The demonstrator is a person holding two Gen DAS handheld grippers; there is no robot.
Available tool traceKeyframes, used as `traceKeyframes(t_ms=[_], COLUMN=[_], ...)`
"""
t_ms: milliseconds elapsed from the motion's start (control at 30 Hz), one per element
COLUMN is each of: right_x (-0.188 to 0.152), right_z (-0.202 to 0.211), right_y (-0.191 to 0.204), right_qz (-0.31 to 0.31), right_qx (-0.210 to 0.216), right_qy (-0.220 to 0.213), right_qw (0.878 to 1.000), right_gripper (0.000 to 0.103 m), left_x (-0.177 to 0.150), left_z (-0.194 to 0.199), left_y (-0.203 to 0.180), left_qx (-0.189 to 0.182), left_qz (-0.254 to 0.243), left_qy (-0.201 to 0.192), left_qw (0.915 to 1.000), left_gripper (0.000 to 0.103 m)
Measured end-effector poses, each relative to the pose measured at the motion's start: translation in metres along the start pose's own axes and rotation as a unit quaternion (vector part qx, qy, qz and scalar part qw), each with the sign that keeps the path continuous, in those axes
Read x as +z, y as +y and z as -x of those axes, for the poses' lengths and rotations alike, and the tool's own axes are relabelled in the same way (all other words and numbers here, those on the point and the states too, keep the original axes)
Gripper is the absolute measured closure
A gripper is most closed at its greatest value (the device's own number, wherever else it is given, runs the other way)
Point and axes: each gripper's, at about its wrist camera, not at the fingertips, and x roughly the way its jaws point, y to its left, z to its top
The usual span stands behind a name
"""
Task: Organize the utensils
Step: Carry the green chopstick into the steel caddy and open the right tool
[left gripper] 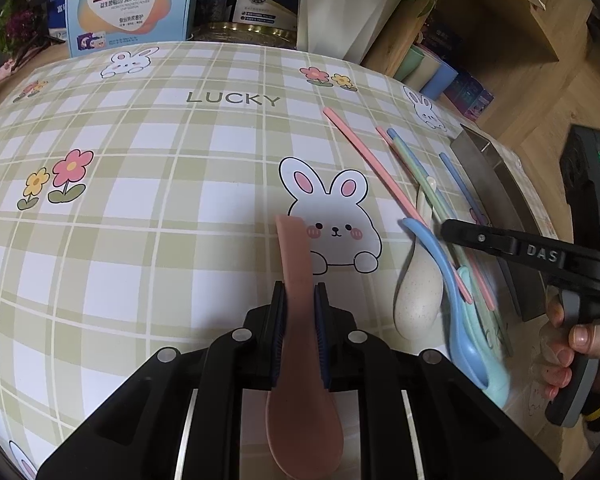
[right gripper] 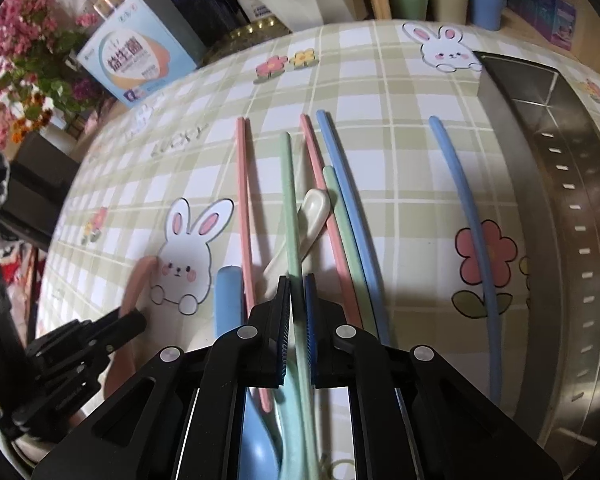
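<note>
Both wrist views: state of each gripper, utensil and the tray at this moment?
left gripper: shut on pink spoon
right gripper: shut on green chopstick
blue spoon: lying loose on table
beige spoon: lying loose
metal tray: no utensils visible inside

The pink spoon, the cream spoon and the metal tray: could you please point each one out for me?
pink spoon (left gripper: 294, 256), left wrist view, on its handle above the pads.
cream spoon (left gripper: 418, 300), left wrist view, on its bowl.
metal tray (right gripper: 540, 184), right wrist view, on its near wall.
</note>
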Motion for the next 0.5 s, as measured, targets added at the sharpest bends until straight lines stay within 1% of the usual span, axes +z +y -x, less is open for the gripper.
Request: traceKeyframes(t_ms=[67,167,333,500], right_x=[-0.004,-0.009,-0.013,-0.016], right_z=[0.009,0.017,0.025,0.033], right_y=[-0.001,-0.002,-0.008,-0.015], right_qz=[-0.005,-0.001,-0.007,-0.017], right_qx=[0.006,0.008,0.021,0.031], right_qy=[-0.016,-0.028,-0.038,-0.045], right_qw=[1.0,1.0,0.999,0.998], right_gripper=[0.097,0.097,0.097,0.097], left_x=[0.001,-0.002,-0.004,0.004], left_z=[0.0,0.002,0.013,0.027], left_y=[0.003,0.003,0.001,-0.006], left_qx=[-0.008,-0.012,-0.012,-0.011], left_qz=[0.009,0.018,0.03,0.032], left_qy=[0.003,0.001,-0.012,-0.029], left_qw=[0.9999,0.9998,0.9994,0.999], left_gripper=[0.089,0.09,0.09,0.09])
